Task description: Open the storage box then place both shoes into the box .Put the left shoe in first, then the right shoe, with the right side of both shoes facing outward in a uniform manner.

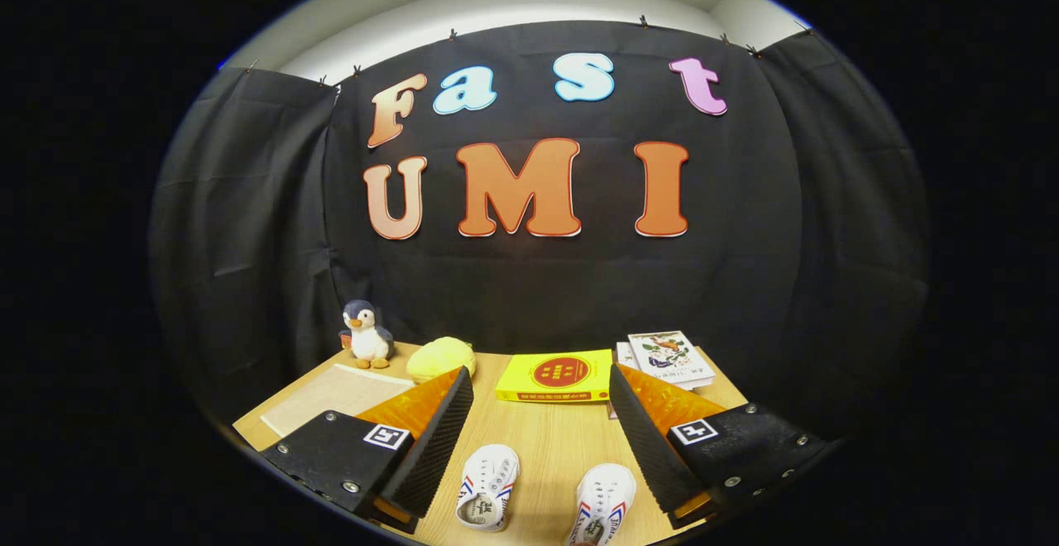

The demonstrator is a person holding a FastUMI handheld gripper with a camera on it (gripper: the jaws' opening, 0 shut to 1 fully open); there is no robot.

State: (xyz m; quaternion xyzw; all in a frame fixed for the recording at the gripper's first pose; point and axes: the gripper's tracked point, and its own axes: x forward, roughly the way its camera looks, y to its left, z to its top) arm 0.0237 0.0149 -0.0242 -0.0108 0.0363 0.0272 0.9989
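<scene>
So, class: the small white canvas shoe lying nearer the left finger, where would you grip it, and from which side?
Grip the small white canvas shoe across its narrow width at the lace area, coming down from above. It lies sole-down on the wooden table, its length roughly along the fingers, so its two long sides would likely meet the pads squarely. The gripper hangs open above the table, wide enough to straddle it.

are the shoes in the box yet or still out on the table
Out. Both white shoes lie on the bare wooden table, between the open gripper's spread fingers.
</scene>
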